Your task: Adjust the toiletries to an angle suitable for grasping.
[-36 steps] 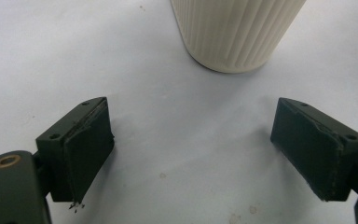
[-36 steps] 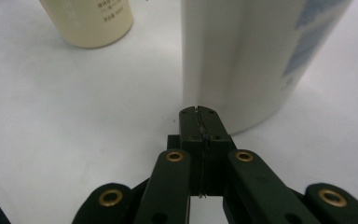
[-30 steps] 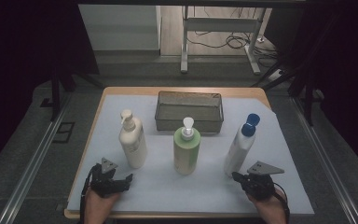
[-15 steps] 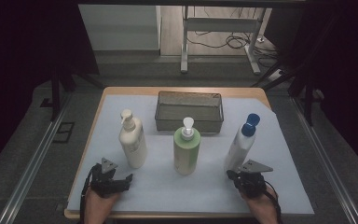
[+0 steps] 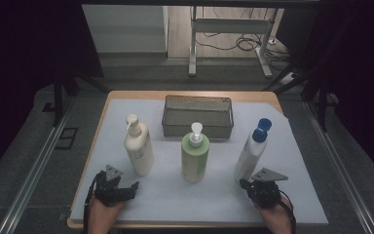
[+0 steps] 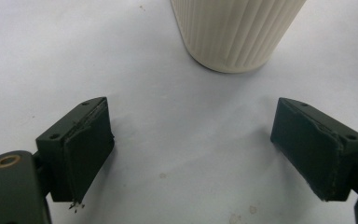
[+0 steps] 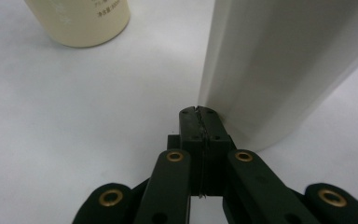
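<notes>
The right gripper (image 7: 200, 112), jaws pressed together on nothing, sits at the foot of the blue-capped white bottle (image 5: 251, 148), at five o'clock on the table (image 5: 190, 95). The left gripper (image 6: 191, 154) gapes wide and empty before the cream pump bottle (image 6: 235, 32) at seven o'clock. Small print on the green bottle (image 7: 81, 18) is too blurred to read.

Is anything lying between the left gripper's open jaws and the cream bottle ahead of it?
Nothing: in the left gripper view, bare white sheet runs from the left gripper to the cream bottle.
</notes>
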Tool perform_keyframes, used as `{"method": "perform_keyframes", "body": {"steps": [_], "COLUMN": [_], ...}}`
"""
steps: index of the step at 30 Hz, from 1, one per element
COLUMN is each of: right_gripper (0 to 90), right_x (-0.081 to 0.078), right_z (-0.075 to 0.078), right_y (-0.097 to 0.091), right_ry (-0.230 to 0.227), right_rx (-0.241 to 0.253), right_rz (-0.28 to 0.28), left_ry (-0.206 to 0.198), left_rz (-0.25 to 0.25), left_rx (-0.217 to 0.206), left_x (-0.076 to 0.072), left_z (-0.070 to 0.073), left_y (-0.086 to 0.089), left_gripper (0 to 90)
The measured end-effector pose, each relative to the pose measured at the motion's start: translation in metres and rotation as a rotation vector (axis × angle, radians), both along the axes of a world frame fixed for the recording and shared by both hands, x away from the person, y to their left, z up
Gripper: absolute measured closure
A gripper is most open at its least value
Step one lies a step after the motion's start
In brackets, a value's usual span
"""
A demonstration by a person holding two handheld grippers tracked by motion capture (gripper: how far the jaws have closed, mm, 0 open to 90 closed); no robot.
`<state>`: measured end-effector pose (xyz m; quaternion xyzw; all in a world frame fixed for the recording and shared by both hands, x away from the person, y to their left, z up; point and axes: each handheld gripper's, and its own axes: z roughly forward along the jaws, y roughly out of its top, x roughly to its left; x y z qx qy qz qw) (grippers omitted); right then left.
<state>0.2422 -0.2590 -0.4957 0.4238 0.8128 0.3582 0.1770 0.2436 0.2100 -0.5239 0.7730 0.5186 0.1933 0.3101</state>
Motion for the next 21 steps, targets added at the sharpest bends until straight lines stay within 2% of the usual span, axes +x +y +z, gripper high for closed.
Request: {"method": "perform_keyframes", "body": {"steps": [9,14,21], "right_gripper": [88.1,89.5,89.1], "right_x": [0.0009,0.0022,0.002], "right_z": [-0.0012,-0.0028,-0.0028], "right_y": [0.0015,0.0072,0.0066], "right_ry": [-0.008,-0.02,-0.02], "right_rx": [0.004,-0.021,-0.019], "right_rz": [-0.005,-0.003,-0.011], "left_ry": [0.0,0.0,0.001], "left_rz": [0.0,0.0,0.0], "left_rx": [0.0,-0.001,-0.001], "left_x": [0.0001,0.0,0.0001], "left_z": [0.0,0.0,0.0], "left_y": [0.0001,0.0,0.0001], "left_gripper": [12.3,12.3,12.3]}}
